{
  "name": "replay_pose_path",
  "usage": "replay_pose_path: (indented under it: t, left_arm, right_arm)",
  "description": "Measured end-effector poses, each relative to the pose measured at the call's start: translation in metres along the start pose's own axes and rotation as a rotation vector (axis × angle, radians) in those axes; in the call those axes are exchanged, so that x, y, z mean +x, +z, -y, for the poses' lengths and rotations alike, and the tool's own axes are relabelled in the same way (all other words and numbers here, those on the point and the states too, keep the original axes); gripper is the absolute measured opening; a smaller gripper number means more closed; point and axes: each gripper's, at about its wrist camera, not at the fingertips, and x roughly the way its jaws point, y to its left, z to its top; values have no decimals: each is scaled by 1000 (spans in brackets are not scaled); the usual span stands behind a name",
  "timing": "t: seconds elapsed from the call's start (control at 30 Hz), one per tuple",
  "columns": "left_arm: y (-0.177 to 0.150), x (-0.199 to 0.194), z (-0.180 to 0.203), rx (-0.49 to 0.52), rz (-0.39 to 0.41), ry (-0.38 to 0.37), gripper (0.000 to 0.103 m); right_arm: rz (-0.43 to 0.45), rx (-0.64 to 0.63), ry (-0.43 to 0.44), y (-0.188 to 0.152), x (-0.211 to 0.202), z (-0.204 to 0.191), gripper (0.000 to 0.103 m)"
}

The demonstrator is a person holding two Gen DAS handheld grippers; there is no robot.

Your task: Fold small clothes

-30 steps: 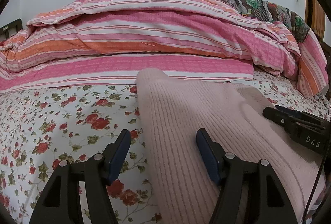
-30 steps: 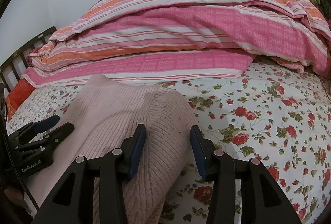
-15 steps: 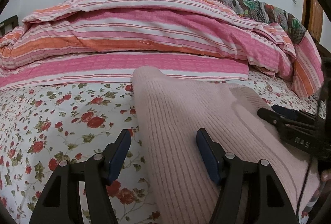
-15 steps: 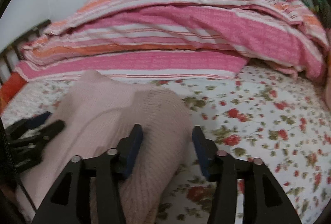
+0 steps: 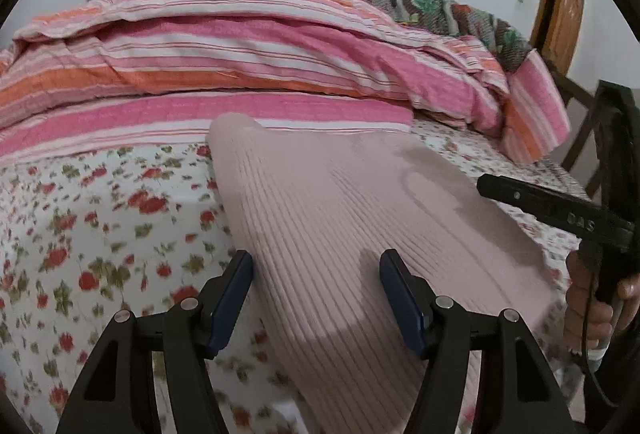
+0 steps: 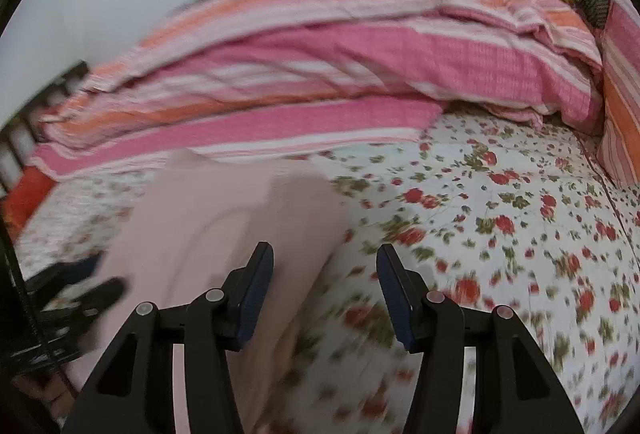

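While both tongs [image 5: 316, 298] [image 6: 325, 288] gape empty over the sweater [image 5: 360, 218], only the left view shows a hand [image 5: 596, 310].

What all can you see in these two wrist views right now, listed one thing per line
pink ribbed sweater: one, pale pink, lying folded on the floral sheet, in front of both grippers
floral sheet: one, white with red flowers, covering the bed
striped quilt: one, pink, orange and white, piled at the far side of the bed
patterned blanket: one, green, brown and red, behind the quilt
wooden door: one, brown, far right of the left wrist view
left gripper: one, black with blue pads, open over the sweater's edge
right gripper: one, black with blue pads, open, nothing gripped
hand: one, holding the right gripper's handle
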Motion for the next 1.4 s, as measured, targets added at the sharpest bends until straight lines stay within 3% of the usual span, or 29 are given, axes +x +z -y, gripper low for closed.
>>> replay_pose_path:
  t: [0.13, 0.23, 0.43, 0.57, 0.7, 0.9, 1.03, 1.2, 1.4]
  left_arm:
    - [-13, -7, 6, 25, -19, -41, 70]
    - [-25, -2, 17, 91, -43, 20, 72]
    - [-29, 0, 14, 57, -59, 16, 74]
    - [-27, -12, 15, 58, -20, 20, 74]
    - [-18, -14, 12, 33, 33, 64, 74]
    - [4, 0, -3, -96, 58, 69, 74]
    - [10, 17, -9, -96, 28, 156, 75]
    - [6, 25, -1, -55, 19, 182, 76]
    - [7, 28, -1, -63, 13, 183, 76]
  right_arm:
    - [-12, 0, 45, -15, -16, -20, 53]
    - [-65, -51, -24, -31, -2, -34, 51]
    - [-13, -102, -70, -49, -4, -31, 52]
    - [42, -53, -49, -53, -22, -19, 52]
    - [94, -38, -39, -48, -27, -18, 52]
    - [73, -21, -63, -31, -12, -26, 46]
    - [16, -31, -105, -12, 8, -30, 46]
    - [-7, -141, -177, -23, 25, -35, 45]
    - [-18, -103, -167, -25, 28, -25, 46]
